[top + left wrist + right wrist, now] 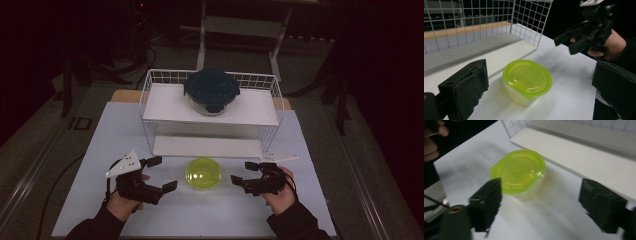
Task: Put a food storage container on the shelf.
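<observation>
Black claws [162, 174], grey triangular plates, dark sleeves [295, 225]

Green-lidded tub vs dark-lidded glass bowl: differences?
The clear plastic tub with the yellow-green lid sits on the white table between both tongs; the round glass bowl with the dark blue lid stands on the white wire rack, on its top shelf. The bowl looks wider. Both are lidded and upright, ungripped.

Dim room, bright table, blurred closeups
</observation>
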The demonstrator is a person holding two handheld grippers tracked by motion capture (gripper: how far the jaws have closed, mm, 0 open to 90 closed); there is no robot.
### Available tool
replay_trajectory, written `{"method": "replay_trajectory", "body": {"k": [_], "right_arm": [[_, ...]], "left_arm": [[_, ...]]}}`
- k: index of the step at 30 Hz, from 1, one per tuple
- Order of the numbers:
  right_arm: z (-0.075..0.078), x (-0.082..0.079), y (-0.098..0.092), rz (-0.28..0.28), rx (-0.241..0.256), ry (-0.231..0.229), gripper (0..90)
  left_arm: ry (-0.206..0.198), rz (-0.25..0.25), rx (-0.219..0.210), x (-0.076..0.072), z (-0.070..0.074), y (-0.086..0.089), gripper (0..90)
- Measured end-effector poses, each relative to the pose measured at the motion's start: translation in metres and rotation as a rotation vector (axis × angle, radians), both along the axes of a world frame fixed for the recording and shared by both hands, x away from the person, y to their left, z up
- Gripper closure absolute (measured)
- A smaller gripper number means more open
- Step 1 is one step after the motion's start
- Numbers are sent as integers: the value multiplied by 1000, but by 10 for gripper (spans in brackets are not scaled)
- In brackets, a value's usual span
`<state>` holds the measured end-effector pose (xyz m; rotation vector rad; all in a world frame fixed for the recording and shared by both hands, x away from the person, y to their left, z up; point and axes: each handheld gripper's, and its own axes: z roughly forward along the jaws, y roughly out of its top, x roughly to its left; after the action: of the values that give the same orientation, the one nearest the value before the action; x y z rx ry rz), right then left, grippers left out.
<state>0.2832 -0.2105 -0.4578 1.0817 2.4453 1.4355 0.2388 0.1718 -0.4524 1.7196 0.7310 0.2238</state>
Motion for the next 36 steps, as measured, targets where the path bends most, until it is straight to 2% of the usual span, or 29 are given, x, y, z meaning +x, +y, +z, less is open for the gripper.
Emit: {"method": "replay_trajectory", "body": {"k": [2,4,7,13,14,17,19,21,22,24,26,28,30,31,33,36], "right_arm": [[4,-1,2,-3,7,-17,156],[7,1,3,-7,35,-9,149],[10,5,5,-12,76,-27,150],[9,15,9,-24,87,-35,148],[9,16,11,-27,85,-39,147],[5,22,15,-67,94,43,189],[3,24,18,-74,95,73,169],[1,25,22,-68,99,90,136],[0,25,24,-73,97,103,136],[-4,27,27,-92,101,130,127],[-9,29,29,-86,109,172,140],[-15,32,30,-97,126,222,190],[-21,36,29,-117,145,278,238],[-24,37,29,-120,151,309,268],[-30,40,29,-135,156,353,304],[-37,44,30,-148,170,418,364]], "left_arm": [[19,-7,4,3,3,-2,3],[38,-14,5,7,4,-4,3],[76,-19,9,13,5,-8,3],[105,-23,11,23,4,-15,3],[120,-19,8,28,2,-18,3],[152,-12,6,35,-2,-22,4],[177,-3,19,39,-5,-25,4],[222,18,44,44,-8,-29,4],[262,13,36,48,-11,-30,4],[312,14,34,53,-15,-32,4],[365,12,26,57,-20,-34,18],[430,14,29,62,-26,-35,45],[477,6,20,65,-31,-36,81],[500,15,16,67,-33,-35,126],[554,18,-7,71,-39,-35,168],[613,38,-30,76,-46,-32,263]]}}
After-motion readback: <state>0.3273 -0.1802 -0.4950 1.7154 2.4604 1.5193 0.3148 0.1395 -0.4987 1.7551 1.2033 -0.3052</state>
